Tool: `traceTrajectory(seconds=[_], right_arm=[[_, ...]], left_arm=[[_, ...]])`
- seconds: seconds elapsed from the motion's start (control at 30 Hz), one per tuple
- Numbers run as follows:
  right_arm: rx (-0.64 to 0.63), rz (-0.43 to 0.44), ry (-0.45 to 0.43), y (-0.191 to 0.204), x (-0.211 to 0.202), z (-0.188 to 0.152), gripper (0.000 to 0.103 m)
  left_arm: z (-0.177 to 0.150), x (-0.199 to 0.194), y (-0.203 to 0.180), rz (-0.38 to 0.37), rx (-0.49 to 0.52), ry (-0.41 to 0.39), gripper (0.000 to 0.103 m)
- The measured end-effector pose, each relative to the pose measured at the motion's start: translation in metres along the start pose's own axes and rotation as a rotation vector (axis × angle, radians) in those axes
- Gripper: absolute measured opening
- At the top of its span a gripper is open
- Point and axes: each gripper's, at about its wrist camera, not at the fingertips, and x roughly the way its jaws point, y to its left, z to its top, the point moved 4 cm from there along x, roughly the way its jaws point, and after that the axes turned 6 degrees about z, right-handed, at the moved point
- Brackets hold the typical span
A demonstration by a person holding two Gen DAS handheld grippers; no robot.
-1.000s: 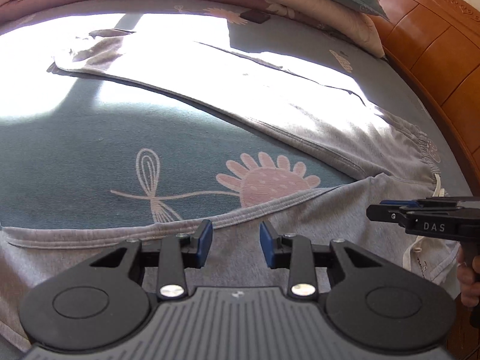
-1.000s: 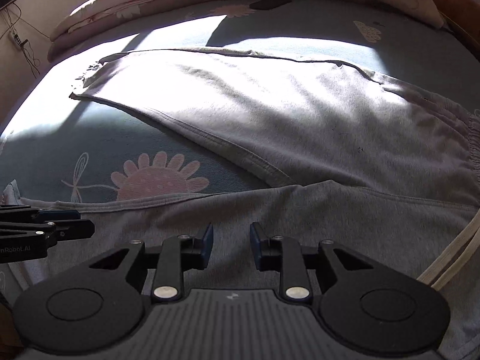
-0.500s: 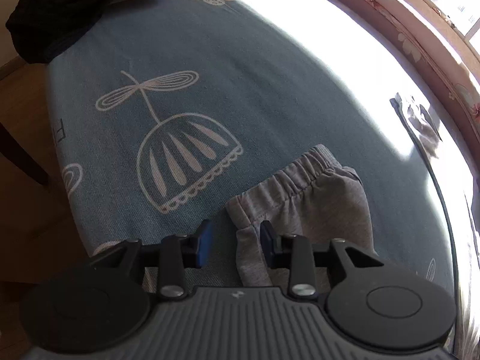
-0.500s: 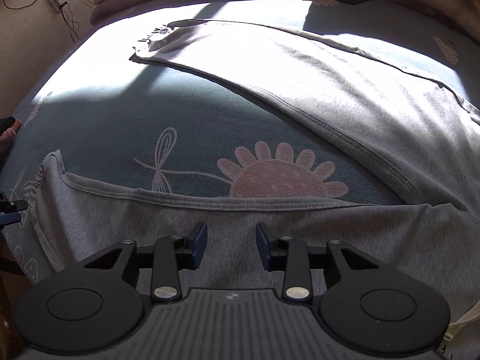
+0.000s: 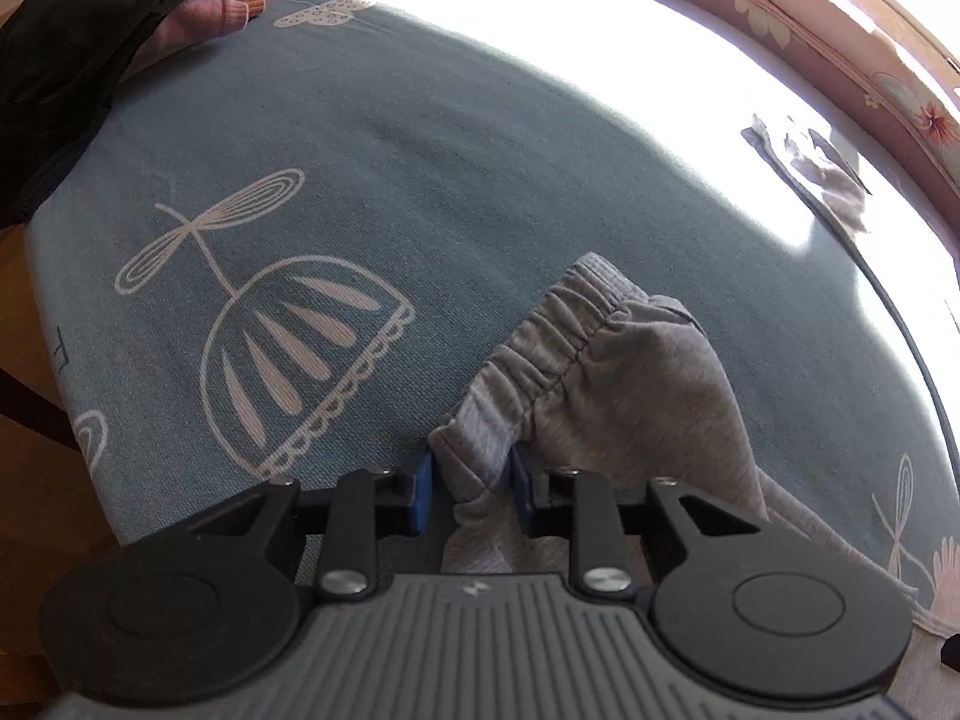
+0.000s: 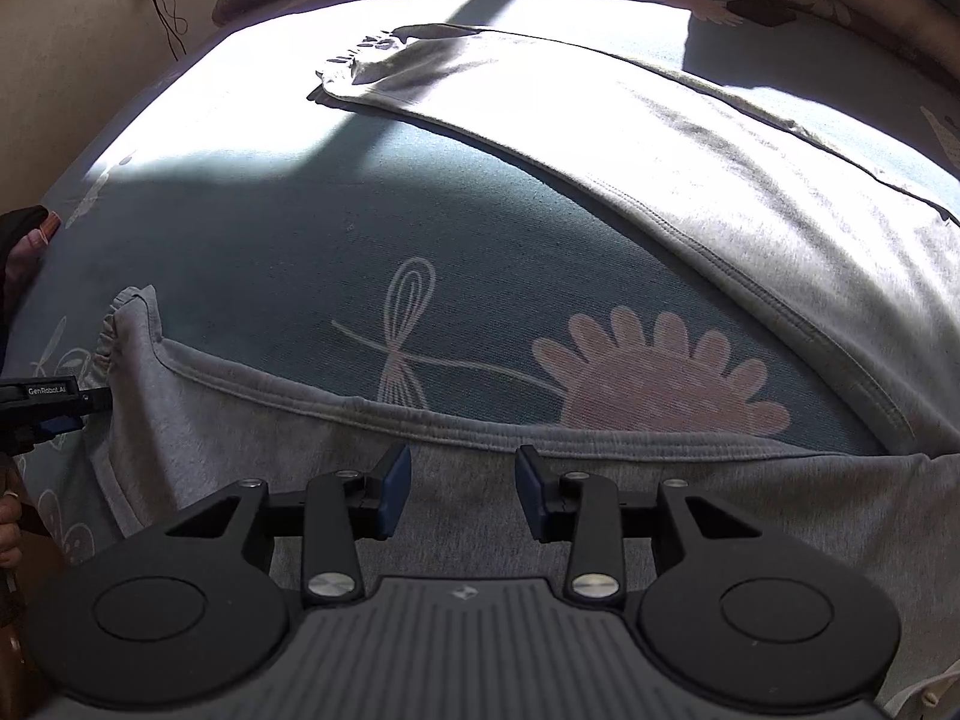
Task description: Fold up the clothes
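Left wrist view. The left gripper (image 5: 470,489) is seen with its jaws closing; the elastic cuff (image 5: 543,354) of one leg of the grey sweatpants (image 5: 648,396) is bunched between the blue fingers (image 5: 422,495). The right finger is pressed against the fabric; whether the left one also presses cannot be told. The leg is laid on the teal bedsheet (image 5: 372,138), which is printed with white dragonfly and flower motifs. A foot in a pink sock (image 5: 216,15) under a dark trouser leg is found at the upper left corner of the bed. A floral bedding edge is lit by sun at upper right.

Right wrist view. The right gripper (image 6: 462,492) is seen with its jaws opening, fingers (image 6: 393,492) apart over the near leg of the sweatpants (image 6: 480,516); nothing is gripped between them. The far leg is spread diagonally across the sunlit bedsheet (image 6: 288,252). The left gripper (image 6: 51,405) is seen at the far left edge, at the cuff (image 6: 117,330). A wall socket with cables is noted at upper left.
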Motion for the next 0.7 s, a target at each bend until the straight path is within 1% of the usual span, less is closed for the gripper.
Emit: traceTrajectory(seconds=[0.1, 0.2, 0.3, 0.37, 0.43, 0.5, 0.63, 0.7], right_arm=[[-0.027, 0.004, 0.002, 0.007, 0.002, 0.0, 0.045], [-0.035, 0.007, 0.007, 0.009, 0.004, 0.0, 0.045], [-0.034, 0.01, 0.011, 0.011, 0.006, 0.0, 0.045], [-0.044, 0.015, 0.012, 0.013, 0.006, 0.001, 0.045], [-0.059, 0.02, 0.017, 0.016, 0.007, 0.002, 0.045], [-0.073, 0.022, 0.02, 0.019, 0.008, 0.004, 0.045], [-0.094, 0.022, 0.026, 0.023, 0.008, 0.007, 0.045], [-0.104, 0.022, 0.03, 0.025, 0.009, 0.007, 0.046]], left_arm=[[0.003, -0.013, 0.008, 0.003, -0.015, 0.006, 0.023], [0.001, -0.028, 0.021, 0.027, -0.007, 0.008, 0.023], [-0.005, -0.031, 0.042, 0.056, -0.033, 0.039, 0.023], [-0.012, -0.028, 0.052, 0.073, -0.042, 0.059, 0.023], [-0.019, -0.018, 0.059, 0.098, -0.055, 0.096, 0.023], [-0.025, -0.012, 0.063, 0.106, -0.062, 0.105, 0.023], [-0.027, -0.018, 0.064, 0.093, -0.063, 0.093, 0.023], [-0.027, -0.025, 0.066, 0.08, -0.05, 0.082, 0.026]])
